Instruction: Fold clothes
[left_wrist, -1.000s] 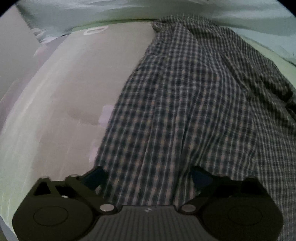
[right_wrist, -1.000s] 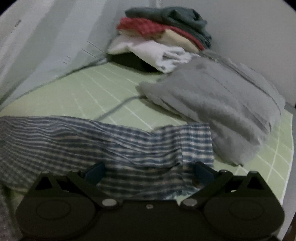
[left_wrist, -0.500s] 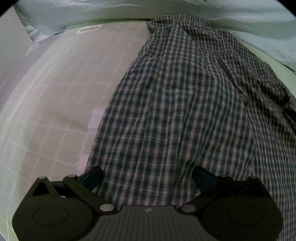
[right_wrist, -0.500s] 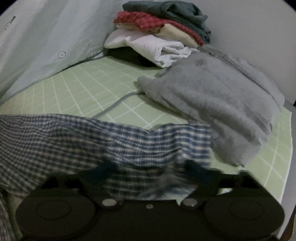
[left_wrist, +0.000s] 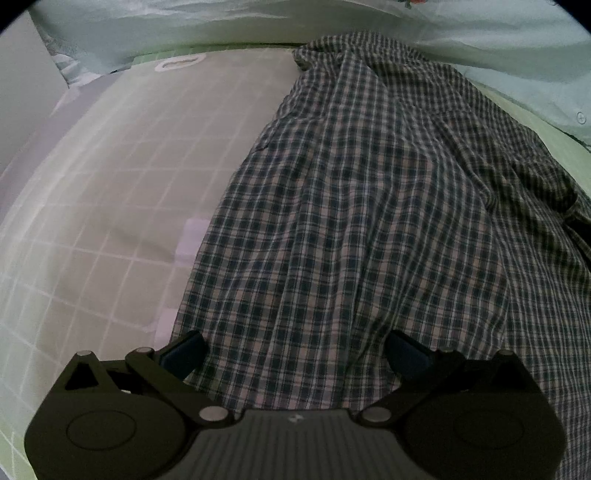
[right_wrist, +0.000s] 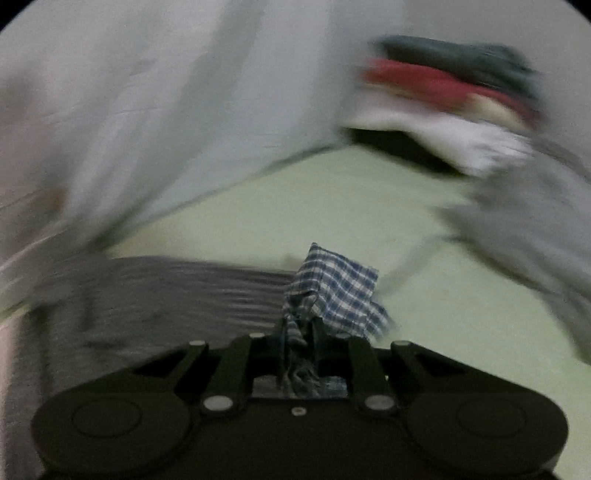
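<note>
Left gripper hung with its jaws spread wide over the near hem of the checked shirt, its pads clear of the cloth. That shirt lay spread on the green grid-patterned sheet, rumpled toward its far collar end. Left of the shirt the sheet was bare; beyond it ran a pale cloth with a small round button at its right edge. No writing could be read anywhere. Right gripper was closing its jaws on a bunched corner of the checked shirt, cloth pinched between them. Right of that corner lay a grey garment, and behind it a blurred stack of folded clothes.
</note>
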